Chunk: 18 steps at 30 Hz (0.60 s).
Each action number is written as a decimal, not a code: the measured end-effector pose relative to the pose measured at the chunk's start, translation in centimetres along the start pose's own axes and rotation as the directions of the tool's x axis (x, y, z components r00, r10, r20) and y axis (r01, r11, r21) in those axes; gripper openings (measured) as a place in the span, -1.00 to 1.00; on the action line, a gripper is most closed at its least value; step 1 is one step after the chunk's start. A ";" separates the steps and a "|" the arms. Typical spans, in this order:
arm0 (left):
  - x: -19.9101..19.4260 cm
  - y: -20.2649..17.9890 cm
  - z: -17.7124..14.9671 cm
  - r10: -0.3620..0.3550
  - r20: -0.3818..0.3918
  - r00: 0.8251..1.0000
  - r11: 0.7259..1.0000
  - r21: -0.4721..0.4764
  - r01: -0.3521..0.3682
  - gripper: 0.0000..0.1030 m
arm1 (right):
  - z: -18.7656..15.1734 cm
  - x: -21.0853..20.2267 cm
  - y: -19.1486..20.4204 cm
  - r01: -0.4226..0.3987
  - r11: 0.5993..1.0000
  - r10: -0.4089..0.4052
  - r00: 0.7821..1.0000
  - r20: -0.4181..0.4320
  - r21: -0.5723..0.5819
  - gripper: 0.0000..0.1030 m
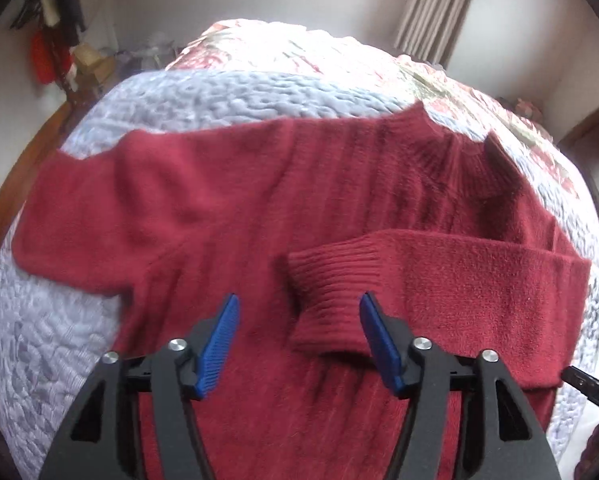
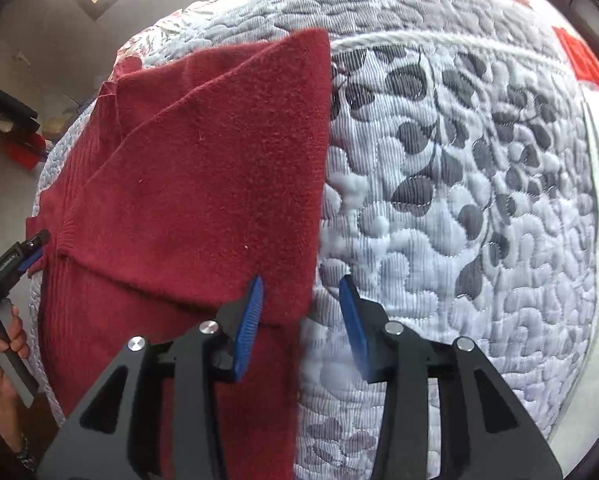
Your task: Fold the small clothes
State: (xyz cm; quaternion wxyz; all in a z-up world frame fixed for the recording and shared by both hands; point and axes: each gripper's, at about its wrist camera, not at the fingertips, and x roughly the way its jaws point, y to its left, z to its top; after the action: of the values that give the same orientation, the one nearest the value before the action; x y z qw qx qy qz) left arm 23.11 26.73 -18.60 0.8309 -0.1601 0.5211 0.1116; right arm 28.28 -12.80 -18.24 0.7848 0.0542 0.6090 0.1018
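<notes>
A dark red sweater [image 1: 235, 200] lay flat on a quilted bed cover [image 2: 459, 184], with 1 sleeve [image 1: 439, 276] folded across its body and the other sleeve [image 1: 83, 200] spread out to the side. The left gripper [image 1: 297, 312] hovered wide open just above the folded sleeve's ribbed cuff [image 1: 327, 300], gripping nothing. The right gripper [image 2: 301, 292] was also wide open and empty, straddling the sweater's folded edge where it met the cover.

Sweater [image 1: 227, 200] was dark red, ribbed at collar and cuff [image 1: 331, 296]. Quilt [image 2: 459, 184] was pale lavender-white with grey leaf print and stippled stitching; far end had a pink floral patch [image 1: 439, 80]. Both grippers black, finger pads [image 1: 219, 344] blue.
</notes>
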 end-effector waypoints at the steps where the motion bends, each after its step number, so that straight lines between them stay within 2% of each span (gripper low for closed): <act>1: -0.2 0.6 -0.3 -0.021 -0.019 1.000 1.000 -0.024 0.020 0.23 | -0.1 -0.7 0.4 0.020 1.000 -0.020 1.000 0.018 -0.011 -0.21; 4: -0.3 1.7 -1.3 -0.129 -0.094 0.987 0.987 -0.107 0.119 0.23 | -0.4 -2.2 1.4 -0.007 1.000 0.008 0.999 0.053 -0.026 -0.21; 6: 0.4 1.8 -1.7 -0.213 -0.129 0.968 0.965 -0.183 0.188 0.23 | -0.4 -2.2 2.4 -0.034 0.998 0.037 0.998 0.053 -0.054 -0.15; 9: 2.5 0.8 -2.3 -0.363 -0.178 0.915 0.898 -0.327 0.293 0.21 | 0.0 -1.1 4.2 -0.032 0.995 0.035 0.999 0.037 -0.090 -0.13; 11: 3.6 0.4 -2.2 -0.407 -0.172 0.897 0.866 -0.383 0.320 0.21 | 0.1 -0.3 4.4 -0.045 0.995 0.047 0.999 0.022 -0.088 -0.13; 15: 4.9 0.9 -1.5 -0.427 -0.119 0.896 0.810 -0.491 0.320 0.20 | 0.4 0.6 4.1 -0.030 0.996 0.030 1.000 -0.001 -0.083 -0.13; 16: 5.2 1.1 -1.2 -0.419 -0.116 0.901 0.808 -0.501 0.311 0.19 | 0.5 0.8 4.1 -0.035 0.996 0.035 0.999 -0.004 -0.080 -0.13; 18: 5.7 1.2 -0.5 -0.384 -0.122 0.915 0.820 -0.501 0.277 -0.04 | 0.6 1.0 3.8 -0.037 0.996 0.036 0.999 -0.007 -0.082 -0.13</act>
State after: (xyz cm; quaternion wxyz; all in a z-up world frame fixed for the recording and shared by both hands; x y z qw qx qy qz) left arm 24.74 27.81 -24.14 0.7108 -0.4578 0.5294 0.0707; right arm 28.74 -8.84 -18.27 0.7827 0.0326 0.6053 0.1413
